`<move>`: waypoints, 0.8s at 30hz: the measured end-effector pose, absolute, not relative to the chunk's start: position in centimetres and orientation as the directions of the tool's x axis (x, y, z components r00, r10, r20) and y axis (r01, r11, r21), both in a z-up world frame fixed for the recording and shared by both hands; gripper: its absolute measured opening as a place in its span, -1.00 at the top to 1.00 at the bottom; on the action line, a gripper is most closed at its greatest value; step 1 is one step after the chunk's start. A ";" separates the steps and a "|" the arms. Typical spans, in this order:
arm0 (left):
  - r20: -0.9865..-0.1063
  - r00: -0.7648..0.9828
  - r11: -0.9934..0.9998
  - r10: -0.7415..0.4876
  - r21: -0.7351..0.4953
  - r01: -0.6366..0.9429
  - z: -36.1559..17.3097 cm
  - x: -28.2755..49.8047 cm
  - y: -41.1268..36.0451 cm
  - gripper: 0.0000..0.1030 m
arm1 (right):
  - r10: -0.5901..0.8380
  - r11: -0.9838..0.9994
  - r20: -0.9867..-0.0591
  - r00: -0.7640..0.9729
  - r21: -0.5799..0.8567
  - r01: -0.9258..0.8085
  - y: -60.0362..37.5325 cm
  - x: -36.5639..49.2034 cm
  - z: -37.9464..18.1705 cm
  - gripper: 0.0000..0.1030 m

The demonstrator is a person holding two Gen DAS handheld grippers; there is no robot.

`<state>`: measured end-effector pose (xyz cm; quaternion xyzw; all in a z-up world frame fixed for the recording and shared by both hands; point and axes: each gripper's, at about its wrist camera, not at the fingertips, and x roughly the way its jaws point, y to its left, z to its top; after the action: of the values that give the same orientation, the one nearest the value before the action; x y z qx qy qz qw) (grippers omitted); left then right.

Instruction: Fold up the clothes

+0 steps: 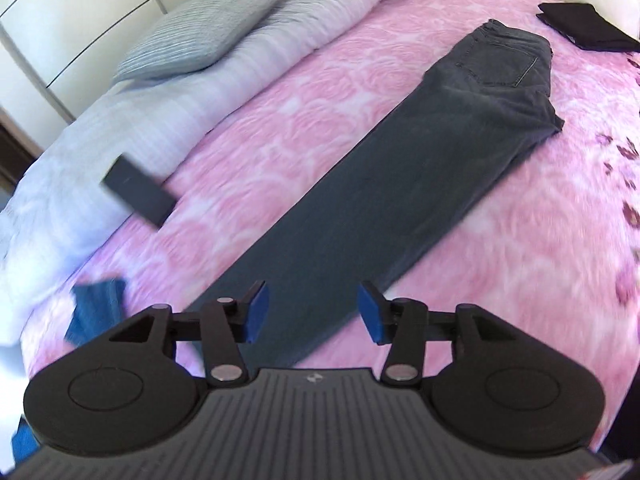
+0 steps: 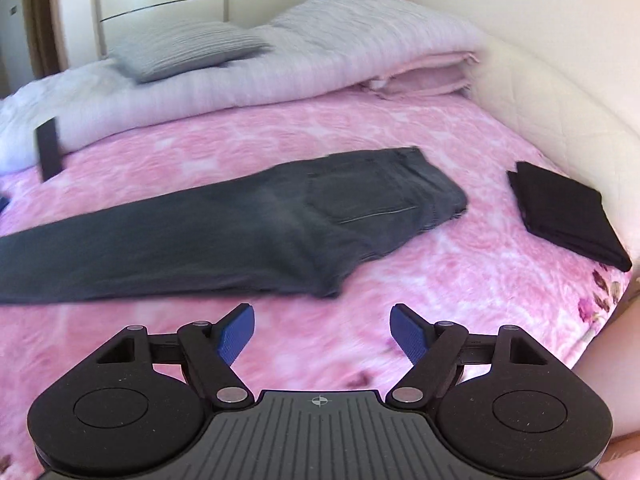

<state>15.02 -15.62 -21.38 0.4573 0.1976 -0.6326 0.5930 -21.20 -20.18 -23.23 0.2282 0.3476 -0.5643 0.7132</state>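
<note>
Flat on the pink bed [image 2: 400, 128], dark grey jeans [image 2: 240, 232] folded lengthwise, left tool [image 1: 312, 312] and right tool [image 2: 322, 334] apart, empty, folded black garment [image 2: 568, 216] far right.

My left wrist camera looks steeply down over its tongs [image 1: 312, 314] along the dark jeans [image 1: 400, 184] from the leg end. My right one faces across the bed [image 2: 360, 136] from its side, above the jeans' waist. Both share jeans, folded black garment [image 1: 588, 26] and pillow [image 2: 188, 50].
</note>
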 end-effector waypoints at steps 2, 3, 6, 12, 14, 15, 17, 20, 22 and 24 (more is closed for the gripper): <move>-0.808 0.140 -0.184 -0.572 0.292 0.938 -20.8 17.4 -12.7 0.03 | -0.633 0.295 -0.761 0.143 -0.067 0.953 -18.1 -18.1 -22.7 -0.52; -0.808 0.151 -0.161 -0.570 0.290 0.943 -20.6 18.6 -11.5 0.02 | -0.622 0.324 -0.766 0.162 -0.064 0.944 -17.2 -16.4 -22.6 -0.52; -0.811 0.188 -0.084 -0.554 0.279 0.956 -20.8 21.9 -8.5 0.00 | -0.581 0.433 -0.784 0.221 -0.067 0.899 -14.9 -10.8 -22.5 -0.52; -0.822 0.249 0.024 -0.513 0.276 0.961 -22.2 25.9 -4.7 0.00 | -0.498 0.716 -0.776 0.388 -0.115 0.689 -12.2 0.0 -24.7 -0.51; -0.823 0.263 0.052 -0.503 0.275 0.960 -22.8 26.8 -3.7 -0.01 | -0.453 0.794 -0.777 0.438 -0.127 0.595 -12.2 3.4 -26.7 -0.51; -0.824 0.269 0.066 -0.498 0.274 0.959 -23.1 27.3 -3.2 -0.02 | -0.431 0.825 -0.779 0.455 -0.137 0.548 -12.2 5.1 -28.0 -0.50; -0.826 0.276 0.078 -0.492 0.275 0.958 -24.0 28.2 -2.6 -0.02 | -0.422 0.866 -0.777 0.467 -0.194 0.461 -11.8 8.5 -30.2 -0.50; -0.829 0.276 0.083 -0.487 0.270 0.959 -25.7 29.2 -2.0 -0.02 | -0.415 0.904 -0.777 0.473 -0.293 0.312 -11.6 13.5 -33.8 -0.30; -0.829 0.260 0.085 -0.495 0.251 0.964 -26.8 29.8 -1.9 -0.02 | -0.415 0.910 -0.781 0.468 -0.356 0.213 -11.5 16.8 -36.5 -0.11; -0.831 0.238 0.077 -0.503 0.231 0.970 -28.2 30.3 -2.0 -0.02 | -0.437 0.895 -0.779 0.449 -0.427 0.130 -11.7 19.1 -39.4 0.12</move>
<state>30.32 -2.00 -28.23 0.4044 0.2884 -0.5458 0.6748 19.13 -11.66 -39.38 -0.1545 0.4967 -0.1695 0.8371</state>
